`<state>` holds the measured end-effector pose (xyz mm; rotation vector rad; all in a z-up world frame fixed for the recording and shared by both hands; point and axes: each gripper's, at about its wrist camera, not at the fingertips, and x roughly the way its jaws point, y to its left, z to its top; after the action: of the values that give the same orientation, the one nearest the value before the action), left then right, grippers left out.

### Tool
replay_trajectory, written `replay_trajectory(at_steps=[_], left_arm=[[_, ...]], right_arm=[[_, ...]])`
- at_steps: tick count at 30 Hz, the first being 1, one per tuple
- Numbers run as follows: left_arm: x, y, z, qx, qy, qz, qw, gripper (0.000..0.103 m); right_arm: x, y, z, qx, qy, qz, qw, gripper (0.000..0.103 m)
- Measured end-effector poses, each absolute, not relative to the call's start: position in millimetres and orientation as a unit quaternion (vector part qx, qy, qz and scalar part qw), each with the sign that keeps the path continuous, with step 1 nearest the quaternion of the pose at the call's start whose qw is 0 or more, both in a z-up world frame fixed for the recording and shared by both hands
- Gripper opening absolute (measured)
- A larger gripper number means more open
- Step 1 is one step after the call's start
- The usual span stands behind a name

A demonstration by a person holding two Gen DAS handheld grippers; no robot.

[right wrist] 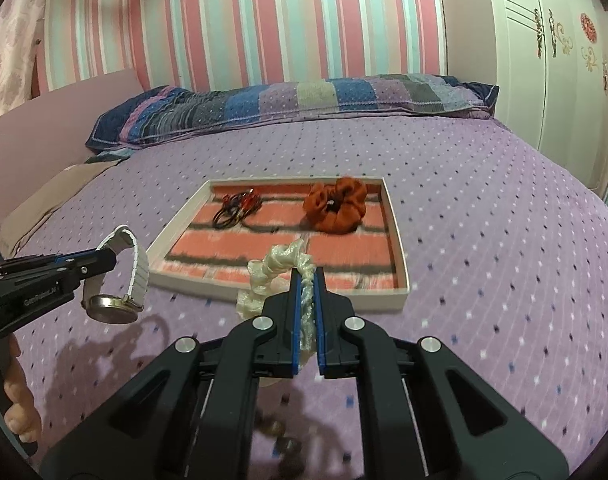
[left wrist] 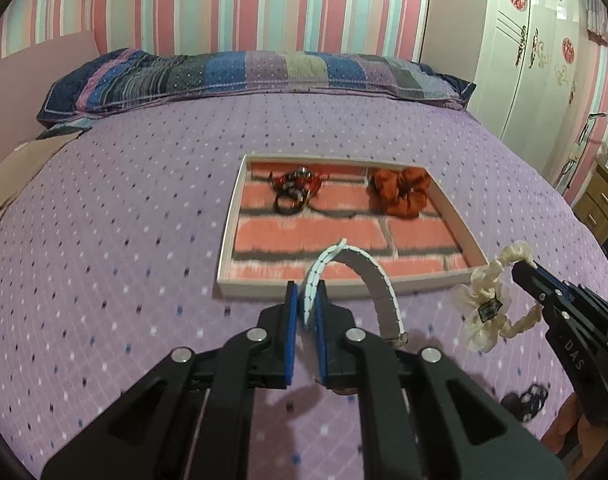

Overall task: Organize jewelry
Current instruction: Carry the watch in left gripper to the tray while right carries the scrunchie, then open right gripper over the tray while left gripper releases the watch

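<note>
While the left gripper (left wrist: 305,296) pinches the white strap of a watch (right wrist: 122,276) above the dotted purple bedspread (left wrist: 124,220), its round metal case hangs free. Ahead lies a shallow white-rimmed tray (left wrist: 228,236) with a brick-print floor, holding dark hair ties (left wrist: 294,196) and a ruffled rust scrunchie (left wrist: 401,192). Rightward, the right gripper (right wrist: 308,300) clamps a shiny cream scrunchie (right wrist: 278,266) over the tray's near rim.

2 wrist fisheyes, both facing the headboard wall

We look down along each hand-held gripper, close over the bed (left wrist: 104,200); both views share the tray (left wrist: 228,236) and pillow (left wrist: 244,72).
</note>
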<state>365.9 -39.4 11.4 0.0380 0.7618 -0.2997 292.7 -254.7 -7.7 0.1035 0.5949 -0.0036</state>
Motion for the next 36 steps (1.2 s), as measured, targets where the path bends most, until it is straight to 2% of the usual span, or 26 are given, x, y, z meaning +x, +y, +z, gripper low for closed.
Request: replay_trajectory(at_steps=[8,18,26,36], left_arm=[[421.3,-63.1,0.2,0.027,0.380,-0.141,0.914,0.009],[493.5,-85.3,-21.9,0.017,0.401,-0.132,0.906,0.009],[531.8,-109.5,-26.2,0.030,0.394,-0.131,0.909,0.009],[553.7,-106.7,-69.9,0.033,0.428,-0.108,0.897,0.009]], right_arm=[[359.8,-270.7,-0.4,0.039,0.295,-0.012,0.955,0.007],[430.1,-291.4,-26.5,0.040,0.321,-0.026,0.946,0.007],[459.9,-306.8,-33.2,0.052,0.329,-0.031,0.942,0.007],[487.1,-315.0,-65.9,0.055,0.378,-0.041,0.923,0.007]])
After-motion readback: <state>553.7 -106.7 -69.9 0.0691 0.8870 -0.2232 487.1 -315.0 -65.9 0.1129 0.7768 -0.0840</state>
